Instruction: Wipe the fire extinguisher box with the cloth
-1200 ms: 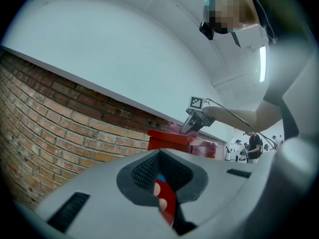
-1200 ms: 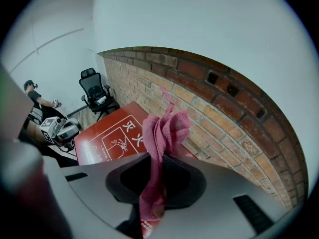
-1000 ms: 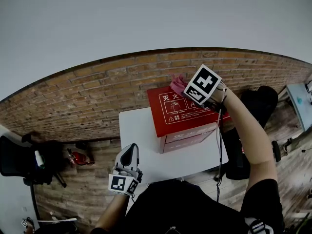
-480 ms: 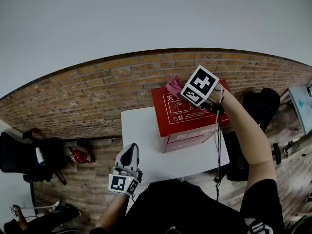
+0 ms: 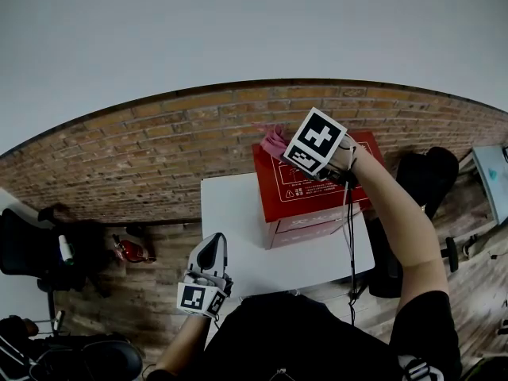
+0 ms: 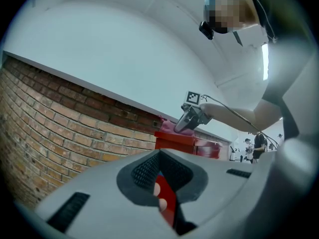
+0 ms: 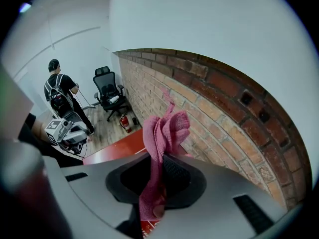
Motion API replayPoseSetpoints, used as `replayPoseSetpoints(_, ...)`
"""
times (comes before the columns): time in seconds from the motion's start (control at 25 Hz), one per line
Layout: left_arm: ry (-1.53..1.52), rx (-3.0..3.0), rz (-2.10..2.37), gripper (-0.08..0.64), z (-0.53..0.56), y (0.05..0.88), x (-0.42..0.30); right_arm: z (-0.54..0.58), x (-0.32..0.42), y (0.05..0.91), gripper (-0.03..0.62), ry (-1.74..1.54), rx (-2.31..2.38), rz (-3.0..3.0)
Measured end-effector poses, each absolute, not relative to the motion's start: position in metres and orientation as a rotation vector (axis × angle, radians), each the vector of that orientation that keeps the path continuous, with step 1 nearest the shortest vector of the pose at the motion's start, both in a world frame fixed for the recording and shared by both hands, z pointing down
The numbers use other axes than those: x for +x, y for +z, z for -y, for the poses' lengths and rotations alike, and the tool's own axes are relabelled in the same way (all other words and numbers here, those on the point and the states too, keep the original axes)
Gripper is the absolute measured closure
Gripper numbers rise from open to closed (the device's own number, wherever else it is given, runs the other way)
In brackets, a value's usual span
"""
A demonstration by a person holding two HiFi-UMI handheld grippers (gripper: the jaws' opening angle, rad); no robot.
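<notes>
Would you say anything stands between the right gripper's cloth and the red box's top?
Nothing visible does: the right gripper holds the pink cloth at the red box's top corner by the brick wall.

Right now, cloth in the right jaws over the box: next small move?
Probably draw the right gripper rightward along the lid of the red box with the cloth pressed down: the cloth is pinched in the jaws over the lid's far left corner, so most of the top lies to its right.
</notes>
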State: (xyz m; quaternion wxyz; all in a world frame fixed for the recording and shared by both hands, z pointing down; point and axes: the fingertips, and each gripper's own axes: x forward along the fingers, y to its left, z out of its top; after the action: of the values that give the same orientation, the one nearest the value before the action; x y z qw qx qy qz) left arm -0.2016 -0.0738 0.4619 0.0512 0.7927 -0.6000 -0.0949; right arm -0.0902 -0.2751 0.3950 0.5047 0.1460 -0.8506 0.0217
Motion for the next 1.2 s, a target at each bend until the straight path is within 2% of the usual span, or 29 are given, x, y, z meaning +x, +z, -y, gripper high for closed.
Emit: replayPoseSetpoints(1.2, -0.321, 2.373, 1.872, 0.522, 0.06, 0.459, -0.217, 0.229, -0.14, 0.395, 0.518, 0.042, 0.203, 2.086)
